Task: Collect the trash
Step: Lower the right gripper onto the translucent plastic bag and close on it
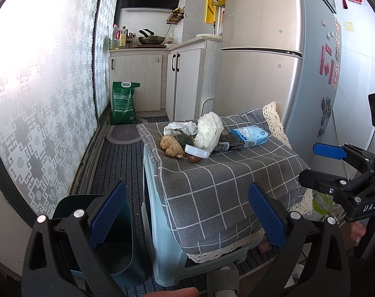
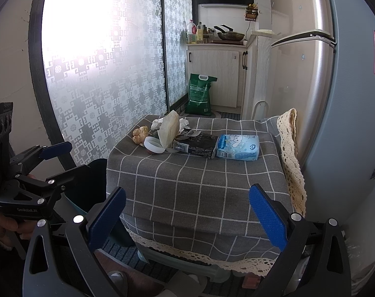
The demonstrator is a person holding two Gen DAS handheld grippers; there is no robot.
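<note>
We had collected nothing yet, as far as we could see. The bin (image 1: 113, 242) stood on the floor by the stool's left edge. The left gripper (image 1: 187, 217) and right gripper (image 2: 187, 217) hung before the near edge, jaws apart and empty. The trash (image 2: 167, 133) lay heaped toward the cloth's (image 2: 200, 185) far edge.

A cloth (image 1: 219, 180) covers a stool (image 1: 162, 259) straight ahead of both sets of jaws. At its far end the trash lies bunched: ginger (image 1: 171, 146) leftmost, a lid (image 1: 197, 151) just before it, a wad (image 1: 209, 130) behind the lid, then a pouch (image 2: 197, 143) and a tissue pack (image 2: 238, 147) to the right. A bin (image 1: 113, 242) stands on the floor left of the stool, behind the left jaws' left finger. A fridge (image 1: 261, 61) rises behind and right.
</note>
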